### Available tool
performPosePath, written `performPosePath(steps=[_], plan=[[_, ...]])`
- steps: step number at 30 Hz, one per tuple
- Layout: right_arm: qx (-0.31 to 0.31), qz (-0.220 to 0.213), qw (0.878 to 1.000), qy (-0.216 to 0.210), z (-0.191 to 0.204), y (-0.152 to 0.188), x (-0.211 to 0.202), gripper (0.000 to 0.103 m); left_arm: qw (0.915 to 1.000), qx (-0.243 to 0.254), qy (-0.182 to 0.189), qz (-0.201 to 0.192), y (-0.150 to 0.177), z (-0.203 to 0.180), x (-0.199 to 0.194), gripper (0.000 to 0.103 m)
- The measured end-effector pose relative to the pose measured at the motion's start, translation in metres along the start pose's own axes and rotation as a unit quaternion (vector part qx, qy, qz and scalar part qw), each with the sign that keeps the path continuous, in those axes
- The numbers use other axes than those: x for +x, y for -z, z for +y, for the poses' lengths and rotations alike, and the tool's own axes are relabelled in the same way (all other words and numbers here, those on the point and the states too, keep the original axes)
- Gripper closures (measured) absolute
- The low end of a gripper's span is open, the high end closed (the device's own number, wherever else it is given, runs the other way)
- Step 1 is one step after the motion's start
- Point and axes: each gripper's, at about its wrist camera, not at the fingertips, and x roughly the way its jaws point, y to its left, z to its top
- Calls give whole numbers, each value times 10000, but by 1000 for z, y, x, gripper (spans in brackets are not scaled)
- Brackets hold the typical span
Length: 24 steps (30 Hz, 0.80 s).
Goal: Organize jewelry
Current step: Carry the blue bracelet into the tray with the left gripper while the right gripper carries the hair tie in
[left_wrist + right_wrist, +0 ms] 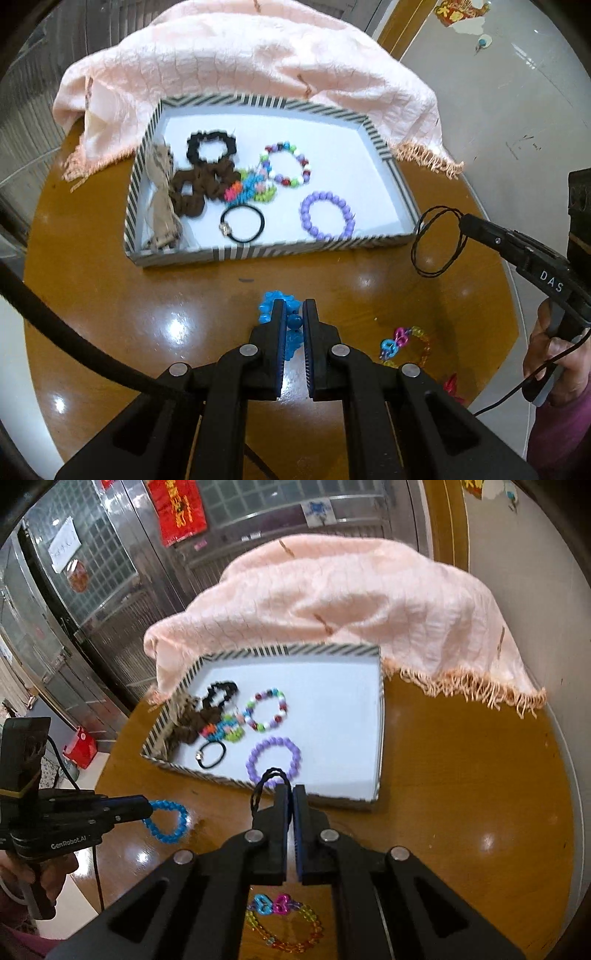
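Several bands and bracelets already lie in the striped tray (221, 254). Left claw (293, 306) grips a blue bracelet (166, 821), right claw (290, 790) a black cord loop (437, 240); a colourful chain (284, 923) remains near the surface's front edge.

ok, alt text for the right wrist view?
The right hand-held gripper is shut on a thin black cord loop above a round wooden table. Beyond it a striped tray holds scrunchies and bead bracelets, with a peach cloth behind. At left, the left hand-held gripper holds a blue bracelet.
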Motion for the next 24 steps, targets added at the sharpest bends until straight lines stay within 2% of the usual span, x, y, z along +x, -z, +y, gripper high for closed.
performPosePath(steps=[11,24], plan=[[13,-250,9996,88,-3,-30,-3,100,9988,164,-172,-433,-47,-7,-28,103],[123,-147,9997,171,-14,-55,31,101,9970,371,-419,-526,-113,-16,-9,103]])
